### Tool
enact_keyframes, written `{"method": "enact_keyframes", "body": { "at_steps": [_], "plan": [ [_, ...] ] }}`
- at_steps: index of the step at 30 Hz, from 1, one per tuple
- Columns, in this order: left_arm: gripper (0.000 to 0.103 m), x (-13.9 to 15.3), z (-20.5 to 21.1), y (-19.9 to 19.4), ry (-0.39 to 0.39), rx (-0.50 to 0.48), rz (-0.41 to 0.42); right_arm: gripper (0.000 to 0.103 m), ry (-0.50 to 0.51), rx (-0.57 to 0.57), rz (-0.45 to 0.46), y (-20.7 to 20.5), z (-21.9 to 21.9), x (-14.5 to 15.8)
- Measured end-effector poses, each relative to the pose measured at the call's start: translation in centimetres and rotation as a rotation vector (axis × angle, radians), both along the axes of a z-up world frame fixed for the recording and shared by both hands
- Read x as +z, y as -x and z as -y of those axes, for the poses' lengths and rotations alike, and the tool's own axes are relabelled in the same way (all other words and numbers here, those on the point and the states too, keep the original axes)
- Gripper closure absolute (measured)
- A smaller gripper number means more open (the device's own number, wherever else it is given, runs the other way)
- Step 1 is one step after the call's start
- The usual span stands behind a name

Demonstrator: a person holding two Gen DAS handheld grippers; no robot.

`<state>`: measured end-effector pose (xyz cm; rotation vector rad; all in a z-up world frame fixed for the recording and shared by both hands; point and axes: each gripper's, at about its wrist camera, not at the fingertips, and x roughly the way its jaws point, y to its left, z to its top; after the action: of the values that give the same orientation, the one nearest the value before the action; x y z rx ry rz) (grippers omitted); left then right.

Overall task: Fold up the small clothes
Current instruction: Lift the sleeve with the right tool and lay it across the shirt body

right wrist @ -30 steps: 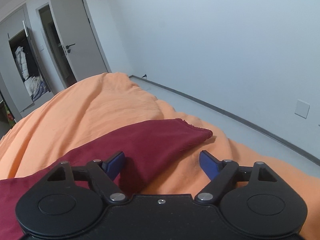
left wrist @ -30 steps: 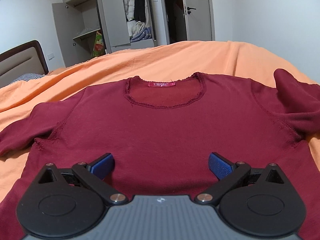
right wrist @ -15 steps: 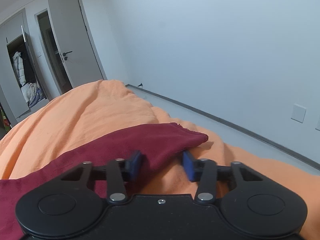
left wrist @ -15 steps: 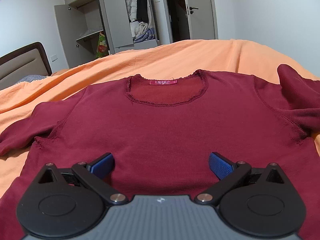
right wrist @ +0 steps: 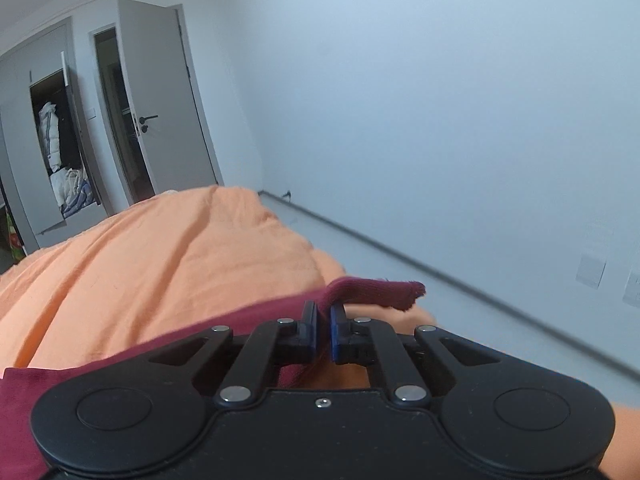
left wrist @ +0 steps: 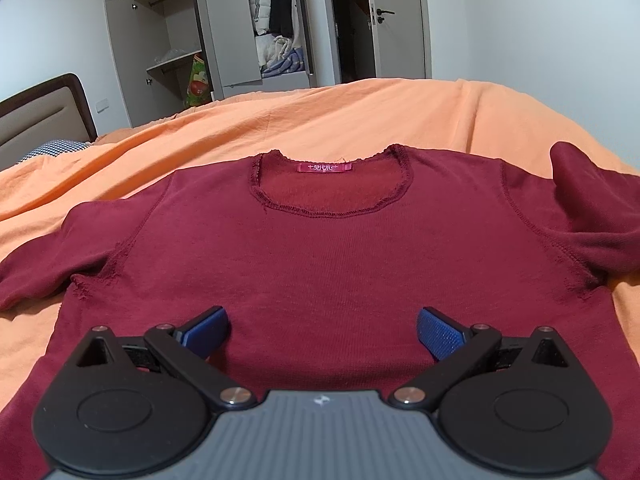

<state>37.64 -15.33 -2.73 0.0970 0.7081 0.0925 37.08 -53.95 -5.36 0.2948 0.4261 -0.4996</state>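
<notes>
Left wrist view
Shirt: dark red long-sleeved knit shirt (left wrist: pixel 320 256) lies flat, front up, across the middle of the frame, neckline toward the top.
Neck label: small pink woven label (left wrist: pixel 323 167) sits inside the back of the neckline, just above centre.
Sleeves: one sleeve runs off to the left edge, lying flat; the right sleeve (left wrist: pixel 588 196) at the right edge is lifted into a hump, its end out of frame.
Bedding: orange bed cover (left wrist: pixel 360 116) lies under the shirt and fills the middle band of the frame, lightly creased.
Left gripper: black two-finger left gripper (left wrist: pixel 322 330) at the bottom of the frame, its blue-padded fingers (left wrist: pixel 438 334) spread wide over the lower body of the shirt, nothing between them. I cannot tell if the pads touch the cloth.
Room: grey wardrobe with open doors (left wrist: pixel 224 40) at the upper centre, clothes hanging and heaped inside; brown padded headboard (left wrist: pixel 44 120) at the left edge.

Right wrist view
Right gripper: black two-finger right gripper (right wrist: pixel 324 332) at the lower centre, its fingers pressed together, pinching the dark red sleeve close to its cuff.
Sleeve: cuff end (right wrist: pixel 380 290) pokes out beyond the fingertips, pointing right and held clear of the cover; the rest trails toward the lower left of the frame.
Bedding: orange cover fills the left middle, its edge dropping toward the grey floor (right wrist: pixel 360 248).
Room: bare pale wall (right wrist: pixel 420 100) takes up the right and top; grey door standing open (right wrist: pixel 160 112) at the upper left.
</notes>
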Motion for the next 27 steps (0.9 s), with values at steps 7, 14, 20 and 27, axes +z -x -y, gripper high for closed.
{"method": "enact_keyframes", "body": {
  "at_steps": [7, 14, 20, 27],
  "plan": [
    [0.0, 0.6, -0.7, -0.4, -0.016, 0.0, -0.013, 0.097, 0.065, -0.034, 0.026, 1.0, -0.2, 2.6],
    [0.0, 1.0, -1.9, -1.5, -0.013, -0.009, -0.022, 0.098, 0.078, -0.067, 0.005, 1.4, 0.2, 3.5],
    [0.0, 1.7, -3.3, -2.3, 0.018, -0.026, -0.023, 0.097, 0.121, -0.042, 0.029, 1.4, -2.0, 4.8],
    [0.0, 4.6, -6.3, -3.0, 0.088, -0.007, 0.015, 0.097, 0.239, 0.109, 0.131, 0.1, -9.2, 9.3]
  ]
}}
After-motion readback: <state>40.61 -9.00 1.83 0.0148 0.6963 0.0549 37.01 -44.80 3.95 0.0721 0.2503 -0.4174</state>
